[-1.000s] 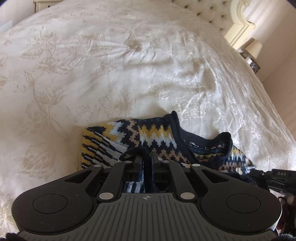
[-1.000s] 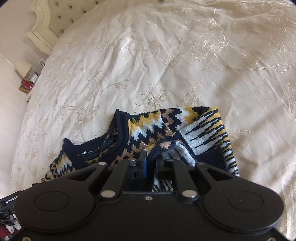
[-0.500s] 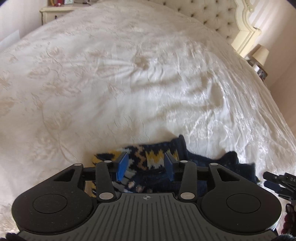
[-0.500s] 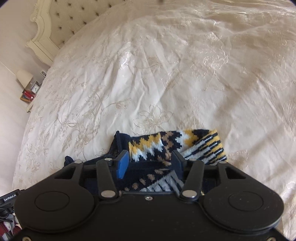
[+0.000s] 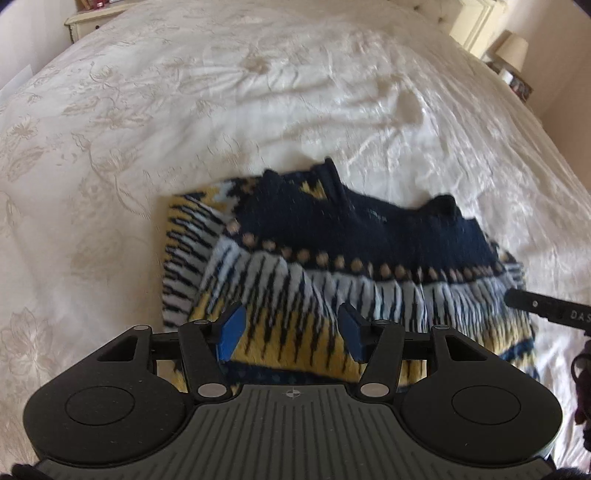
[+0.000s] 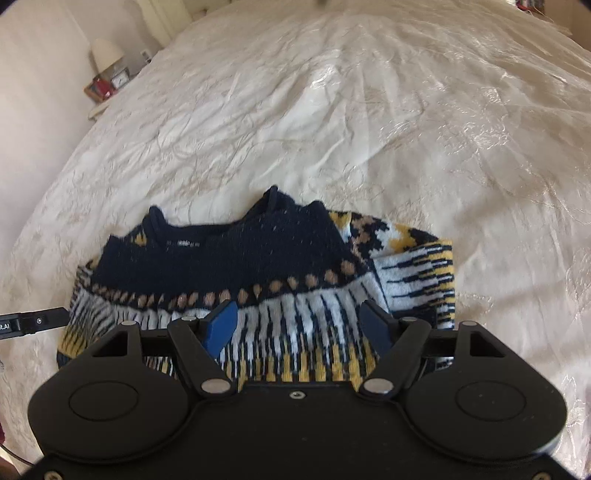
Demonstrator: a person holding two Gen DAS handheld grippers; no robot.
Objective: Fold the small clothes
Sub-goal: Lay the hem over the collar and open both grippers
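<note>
A small knitted sweater [image 5: 332,258] in navy, yellow, white and tan lies folded over itself on the cream bedspread [image 5: 184,110]; its navy collar band faces away from me. It shows again in the right wrist view, sweater [image 6: 266,266]. My left gripper [image 5: 291,328] hovers over the sweater's near left part; its jaws are opening and the blue pads press on nothing. My right gripper [image 6: 299,323] hovers over the near right part, jaws likewise opening, clear of the fabric. The tip of the right gripper [image 5: 546,314] pokes in at the right edge of the left wrist view.
The embroidered bedspread [image 6: 406,129] stretches far beyond the sweater. A bedside table with a lamp [image 6: 107,55] and a small clock stands at the bed's side. A cream headboard corner [image 5: 476,22] and a dresser [image 5: 88,18] sit at the back.
Both grippers were shut on sweater fabric a second ago; both have let go and opened. The sweater's lower half now lies folded over its upper part, and both hands have drawn back.
</note>
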